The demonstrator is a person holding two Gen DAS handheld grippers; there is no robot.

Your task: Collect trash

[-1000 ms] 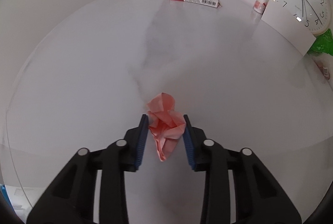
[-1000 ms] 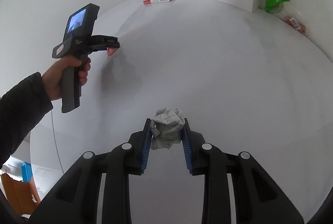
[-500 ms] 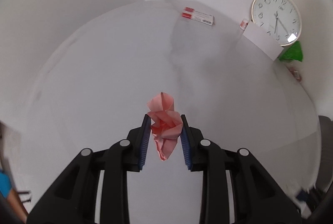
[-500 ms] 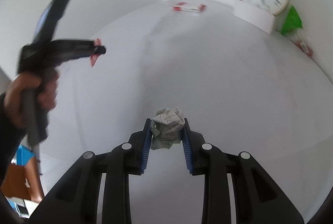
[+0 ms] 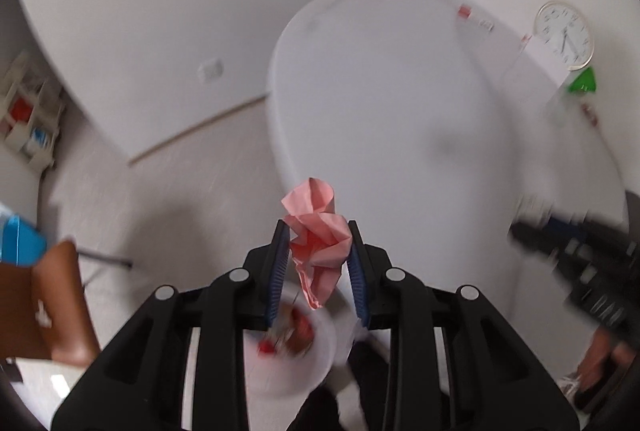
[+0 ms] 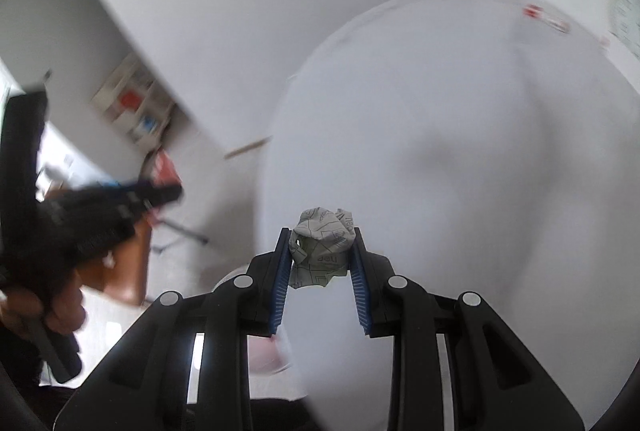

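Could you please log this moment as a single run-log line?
left gripper: shut on pink paper wad | right gripper: shut on grey paper ball | white bin: below left gripper

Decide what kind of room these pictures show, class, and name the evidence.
Probably a home or office room: a round white table against a white wall, a round white wall clock standing on it, and a brown wooden chair on the pale floor.

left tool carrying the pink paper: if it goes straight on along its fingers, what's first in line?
Probably the white bin below the left tool, off the table edge; the pink paper hangs above it. Blur leaves depth unclear.
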